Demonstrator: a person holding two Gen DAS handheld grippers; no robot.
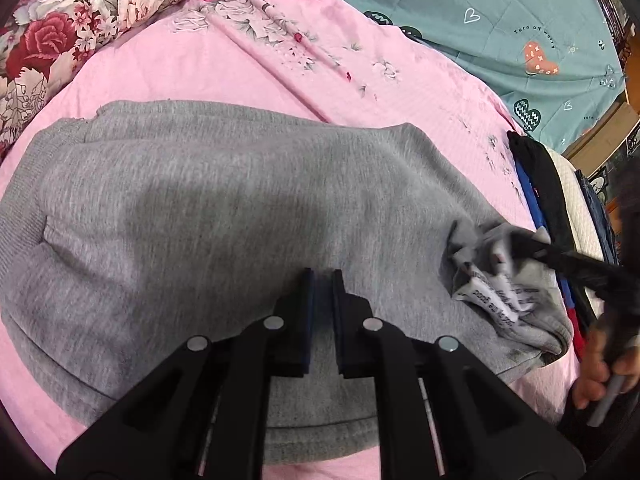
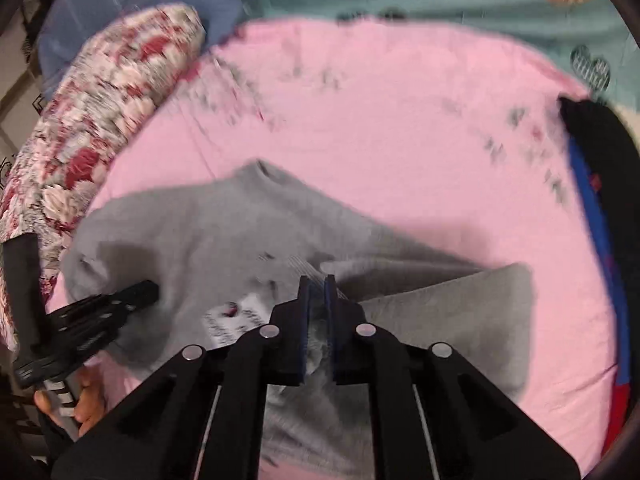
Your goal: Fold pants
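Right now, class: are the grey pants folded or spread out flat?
Partly folded. The grey pants lie on the pink sheet with one part doubled over near the right gripper, white label exposed.

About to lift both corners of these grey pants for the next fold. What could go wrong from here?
1. The right gripper is shut on a bunched edge beside the white care label; the fold may come up crooked.
2. The left gripper is shut with little grey pants fabric visibly caught, so it might slip.
3. The stacked clothes lie close and could snag.
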